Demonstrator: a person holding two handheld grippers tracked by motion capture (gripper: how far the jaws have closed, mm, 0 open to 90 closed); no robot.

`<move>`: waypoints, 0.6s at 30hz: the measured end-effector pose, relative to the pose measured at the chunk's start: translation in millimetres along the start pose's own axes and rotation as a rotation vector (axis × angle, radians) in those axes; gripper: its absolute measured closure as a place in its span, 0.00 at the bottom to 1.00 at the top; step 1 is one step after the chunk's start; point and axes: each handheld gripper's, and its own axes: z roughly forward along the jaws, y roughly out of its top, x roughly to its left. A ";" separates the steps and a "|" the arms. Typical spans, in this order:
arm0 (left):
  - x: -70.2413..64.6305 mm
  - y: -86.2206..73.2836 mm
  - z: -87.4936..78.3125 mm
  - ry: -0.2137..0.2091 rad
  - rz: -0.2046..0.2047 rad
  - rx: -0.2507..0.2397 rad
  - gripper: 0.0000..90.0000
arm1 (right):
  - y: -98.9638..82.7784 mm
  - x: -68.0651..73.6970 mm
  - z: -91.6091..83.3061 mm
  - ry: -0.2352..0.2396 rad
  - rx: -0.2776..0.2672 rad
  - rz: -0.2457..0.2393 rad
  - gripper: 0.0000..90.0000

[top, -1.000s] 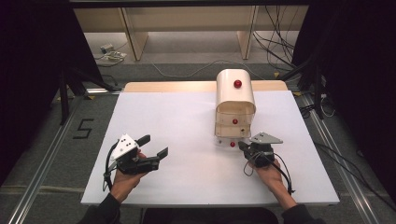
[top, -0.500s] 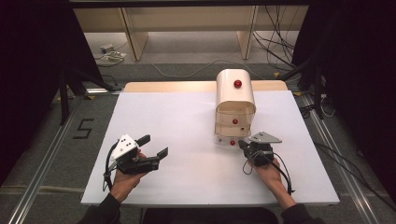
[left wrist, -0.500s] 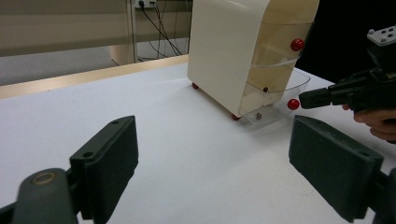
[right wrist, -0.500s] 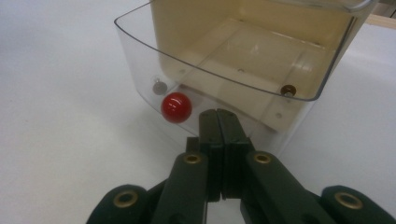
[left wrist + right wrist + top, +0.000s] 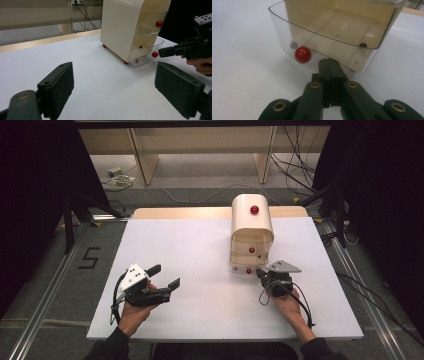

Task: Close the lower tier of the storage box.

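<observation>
- The white table [image 5: 200, 250] takes up the middle of the high view, bare apart from one cabinet.
- The cream drawer cabinet [image 5: 251, 227] stands upright at centre right, its long axis vertical and its drawer fronts facing the bottom edge, towards the person.
- Its clear bottom drawer [image 5: 332, 32] juts out, part open, with its red knob [image 5: 303, 54] at mid-left of the right gripper view.
- The left gripper [image 5: 165, 276], lower left, rests with jaws wide, probably idle.
- The right gripper [image 5: 328, 65] has its jaws pressed together on nothing, tips just beside the knob, likely to push the drawer shut.
</observation>
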 end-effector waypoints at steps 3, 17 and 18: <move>-0.1 0.0 0.0 0.001 0.001 0.000 0.17 | 0.1 -1.5 1.3 -0.008 0.000 0.002 1.00; -0.2 0.0 0.2 0.001 0.001 0.000 0.17 | 1.9 -7.8 6.0 -0.039 -0.009 0.021 1.00; -0.2 0.0 0.3 0.001 0.000 0.000 0.17 | 2.0 -7.8 6.3 -0.043 -0.008 0.015 1.00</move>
